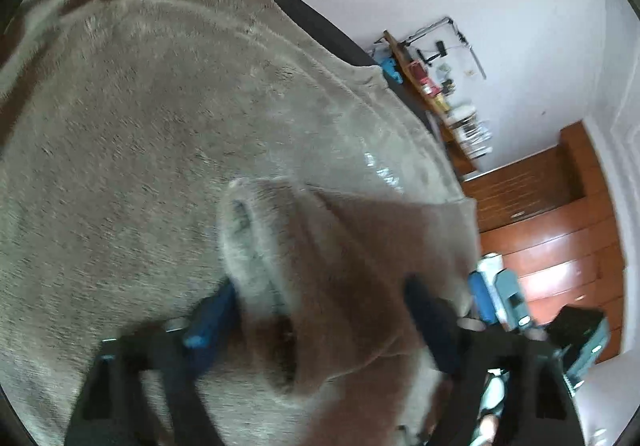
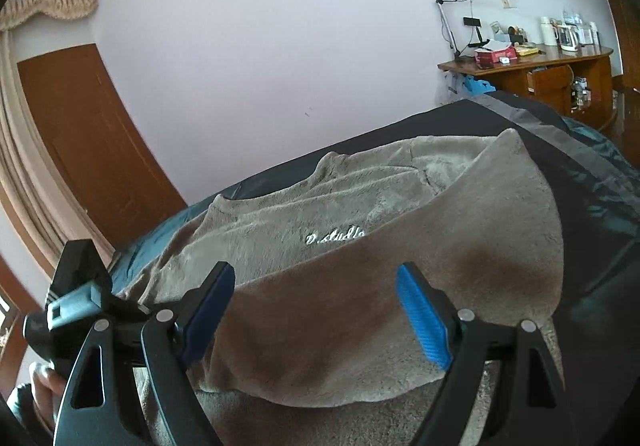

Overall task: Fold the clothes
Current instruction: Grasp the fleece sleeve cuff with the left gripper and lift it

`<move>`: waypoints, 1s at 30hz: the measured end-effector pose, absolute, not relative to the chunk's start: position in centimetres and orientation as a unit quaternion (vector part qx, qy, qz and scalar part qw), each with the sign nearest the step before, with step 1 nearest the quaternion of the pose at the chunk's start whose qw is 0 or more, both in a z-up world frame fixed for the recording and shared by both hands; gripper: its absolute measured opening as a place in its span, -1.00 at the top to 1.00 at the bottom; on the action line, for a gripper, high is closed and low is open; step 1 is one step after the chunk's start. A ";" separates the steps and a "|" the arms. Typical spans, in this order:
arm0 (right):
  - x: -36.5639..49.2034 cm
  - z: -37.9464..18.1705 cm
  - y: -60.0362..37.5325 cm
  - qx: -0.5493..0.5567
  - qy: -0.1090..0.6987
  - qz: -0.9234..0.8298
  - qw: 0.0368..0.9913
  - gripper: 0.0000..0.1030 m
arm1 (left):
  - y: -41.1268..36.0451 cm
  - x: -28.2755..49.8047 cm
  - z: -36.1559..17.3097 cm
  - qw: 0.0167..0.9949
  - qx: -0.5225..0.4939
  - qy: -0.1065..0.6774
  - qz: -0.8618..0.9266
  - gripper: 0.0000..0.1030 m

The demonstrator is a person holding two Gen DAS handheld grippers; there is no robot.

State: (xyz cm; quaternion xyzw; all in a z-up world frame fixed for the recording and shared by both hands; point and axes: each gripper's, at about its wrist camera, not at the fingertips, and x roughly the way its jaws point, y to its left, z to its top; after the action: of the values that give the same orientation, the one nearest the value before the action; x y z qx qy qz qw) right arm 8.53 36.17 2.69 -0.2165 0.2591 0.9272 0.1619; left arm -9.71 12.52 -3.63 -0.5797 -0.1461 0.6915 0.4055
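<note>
Left gripper (image 1: 320, 310) pinched a raised fold of the fleece (image 1: 160, 125); right gripper (image 2: 316, 310), beside it, straddled the fold, jaws wide, gripping nothing

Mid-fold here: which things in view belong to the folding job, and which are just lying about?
Job:
- fleece garment
- left hand-held gripper, a fold of fleece between its jaws
- right hand-held gripper, fabric between its jaws
- dark bedcover underneath

Lying about:
- wooden desk with clutter
- desk lamp
- curtain
</note>
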 end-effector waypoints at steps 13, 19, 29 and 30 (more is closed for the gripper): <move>9.2 3.4 35.8 -0.193 0.243 0.934 0.175 -0.67 | 12.9 -9.4 0.9 0.400 -0.543 -0.130 0.726 0.70; 9.7 3.6 36.1 -0.183 0.250 0.933 0.180 -0.67 | 12.8 -10.9 7.9 0.404 -0.478 -0.115 0.771 0.70; 10.1 3.4 36.8 -0.184 0.263 0.927 0.194 -0.67 | 4.7 -15.6 7.7 0.279 -0.440 -0.170 0.836 0.70; 10.1 3.3 36.8 -0.185 0.263 0.927 0.196 -0.67 | 3.8 -16.0 6.6 0.268 -0.445 -0.179 0.835 0.70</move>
State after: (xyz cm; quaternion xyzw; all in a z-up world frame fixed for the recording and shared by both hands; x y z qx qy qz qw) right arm 10.11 36.83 3.34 -0.1847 0.2626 0.9265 0.1960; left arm -16.01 3.85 6.64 -0.4454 -0.1791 0.8352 0.2682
